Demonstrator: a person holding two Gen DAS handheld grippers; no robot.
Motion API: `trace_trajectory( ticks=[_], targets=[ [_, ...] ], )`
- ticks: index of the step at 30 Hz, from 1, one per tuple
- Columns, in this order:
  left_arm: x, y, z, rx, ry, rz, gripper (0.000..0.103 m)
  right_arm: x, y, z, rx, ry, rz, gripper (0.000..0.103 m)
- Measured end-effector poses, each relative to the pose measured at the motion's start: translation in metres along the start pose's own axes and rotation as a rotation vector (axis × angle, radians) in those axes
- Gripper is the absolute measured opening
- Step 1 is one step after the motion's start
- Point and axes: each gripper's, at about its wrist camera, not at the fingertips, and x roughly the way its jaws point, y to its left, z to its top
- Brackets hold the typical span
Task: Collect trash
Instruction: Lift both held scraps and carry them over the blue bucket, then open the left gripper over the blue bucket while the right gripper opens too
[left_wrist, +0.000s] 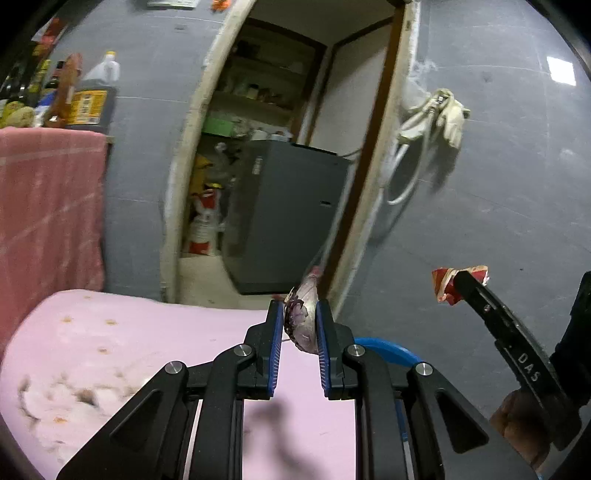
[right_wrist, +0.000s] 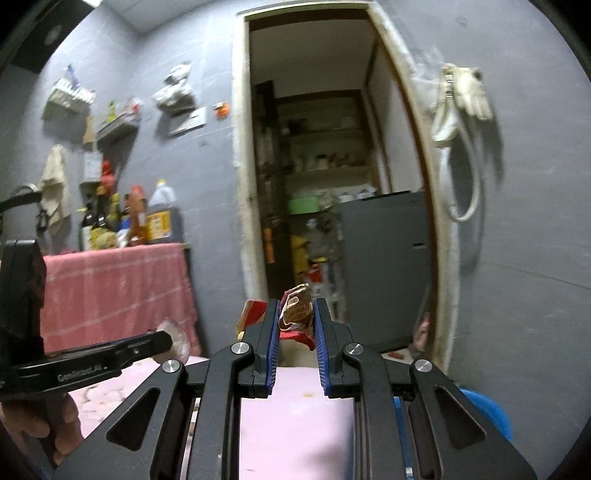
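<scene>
A pink checked cloth (left_wrist: 48, 192) hangs at the far left over a tabletop edge, with a large dark-liquid jug (left_wrist: 94, 96) and other bottles crowded on top. Below it spreads the pink tabletop (left_wrist: 122, 332), stained with brown specks and smears near its left end.

Over that surface, the left gripper (left_wrist: 300, 325) is closed narrowly on a purplish onion peel (left_wrist: 304, 314), its blue pads pressing both sides of the scrap, which juts up past the fingertips. The peel is lifted clear of the tabletop.

Behind it a doorway (left_wrist: 280, 147) opens into a storeroom with shelves and a dark grey appliance (left_wrist: 291, 218). A blue rim (left_wrist: 391, 349) shows just right of the left gripper, low down.

Farther right, the right gripper (right_wrist: 295, 317) is clamped narrowly on a crumpled red snack wrapper (right_wrist: 295, 314), held in the air above the pink tabletop's far end; in the left wrist view the wrapper sticks out beyond the black fingertips, with a person's hand (left_wrist: 524, 424) on the handle.

On the grey wall at the right, pale gloves (left_wrist: 448, 112) and a white hose (left_wrist: 406, 177) hang beside the door frame.
</scene>
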Motion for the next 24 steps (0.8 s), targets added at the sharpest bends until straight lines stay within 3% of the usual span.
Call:
trace_trajectory(
  ticks=[8,17,24],
  targets=[
    [0.040,-0.051,-0.004,0.019,0.029,-0.077,0.014,-0.016,-0.063,-0.001,0.080,-0.007,-0.143,0.016],
    [0.111,-0.084,-0.025,-0.009,0.169,-0.135,0.014,-0.004,-0.124,-0.029,0.228,0.148,-0.222,0.018],
    [0.155,-0.088,-0.044,-0.039,0.282,-0.111,0.015,0.011,-0.146,-0.054,0.306,0.261,-0.229,0.020]
  ],
)
